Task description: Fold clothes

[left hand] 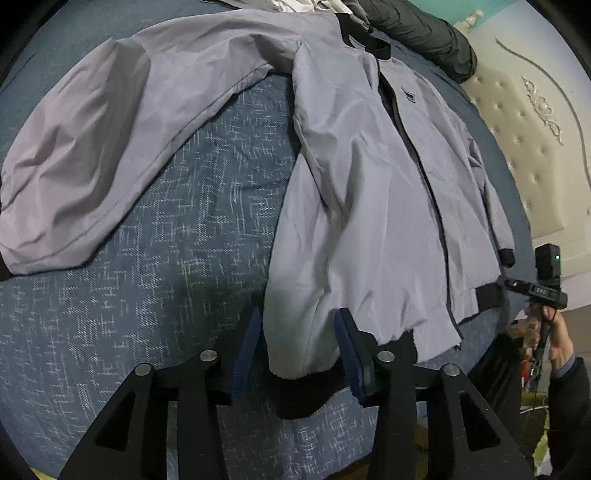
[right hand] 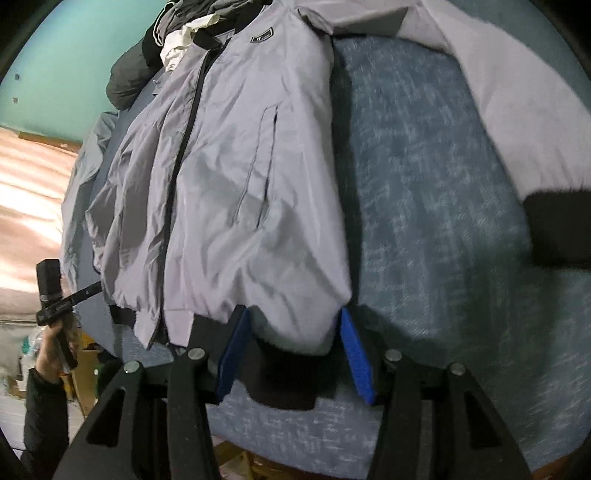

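Both sets of wide-spread fingers (left hand: 299, 350) (right hand: 295, 350) straddle the grey jacket's (left hand: 369, 184) (right hand: 240, 184) hem, gripping nothing.

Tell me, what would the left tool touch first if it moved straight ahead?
Most likely the grey jacket: its bottom corner with the dark hem band already lies between the open fingers of the left tool. Depth is unclear, so it may touch the blue bedcover underneath too.

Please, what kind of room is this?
Probably a bedroom. The grey jacket lies on a blue bedspread, a tufted cream headboard stands behind it, and other clothes are piled at the far edge.
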### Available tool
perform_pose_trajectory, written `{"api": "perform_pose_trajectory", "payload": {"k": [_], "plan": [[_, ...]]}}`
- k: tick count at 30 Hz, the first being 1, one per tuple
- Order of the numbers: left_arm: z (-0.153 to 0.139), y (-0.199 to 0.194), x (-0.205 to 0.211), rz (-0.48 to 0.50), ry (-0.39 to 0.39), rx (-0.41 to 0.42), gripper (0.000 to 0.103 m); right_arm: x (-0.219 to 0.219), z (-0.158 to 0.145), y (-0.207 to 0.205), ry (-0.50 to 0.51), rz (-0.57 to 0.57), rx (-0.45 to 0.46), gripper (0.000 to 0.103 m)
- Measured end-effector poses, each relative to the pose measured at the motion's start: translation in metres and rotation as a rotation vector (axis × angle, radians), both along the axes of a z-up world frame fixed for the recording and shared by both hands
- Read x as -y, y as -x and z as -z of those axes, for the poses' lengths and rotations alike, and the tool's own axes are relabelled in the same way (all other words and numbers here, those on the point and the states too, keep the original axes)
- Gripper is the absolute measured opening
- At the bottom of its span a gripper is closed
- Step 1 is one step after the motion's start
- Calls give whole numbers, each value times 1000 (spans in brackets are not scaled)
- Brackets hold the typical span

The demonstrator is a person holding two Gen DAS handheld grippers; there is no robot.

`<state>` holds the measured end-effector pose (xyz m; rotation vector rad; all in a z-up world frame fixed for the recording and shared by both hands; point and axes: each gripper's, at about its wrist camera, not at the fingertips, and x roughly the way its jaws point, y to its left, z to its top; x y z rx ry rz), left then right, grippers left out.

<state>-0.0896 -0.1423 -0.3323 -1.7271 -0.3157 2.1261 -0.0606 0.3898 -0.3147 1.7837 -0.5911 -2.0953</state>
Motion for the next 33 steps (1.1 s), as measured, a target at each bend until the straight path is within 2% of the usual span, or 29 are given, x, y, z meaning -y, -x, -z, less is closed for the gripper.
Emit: {"api": "perform_pose_trajectory", "payload": {"k": [7,8,10,12,13,14,15,16,17,18,24,27,31,33], "plan": [[8,-11,1,19,-31,18,51,12,4,-8,-35,-36,-4,50],[10,-13,0,24,-30,21,51,13,3,-8,-35,-36,-9,47],[15,-14,-1,24,-27,31,51,14,2,-9,-34,-35,-19,29],[21,-15,-2,25,-24,42,51,14,-1,-9,-26,-34,-28,17],[23,-16,-3,25,-23,46,51,14,-3,-10,-19,-34,-33,13],[24,-17,-5,28,-24,50,46,14,-5,-10,-12,-34,-39,12],[24,-18,-7,37,-25,50,36,14,-8,-10,-9,-36,-43,11],[23,-19,-10,46,-21,48,33,13,-11,-11,-10,-35,-47,10],[21,-20,-12,55,-18,45,22,11,-15,-12,-11,-32,-51,10],[16,-22,-14,63,-20,42,18,9,-19,-13,-15,-28,-55,10],[-33,-43,-30,129,-32,-1,14,-11,-53,-15,-29,-34,-73,9],[-53,-56,-37,149,-41,-16,14,-12,-55,-10,-29,-28,-72,9],[-32,-59,-38,120,-63,68,14,-8,-26,-9,-98,-35,-9,9],[-16,-54,-40,98,-35,104,15,-3,-13,-8,-130,-28,20,13]]}}
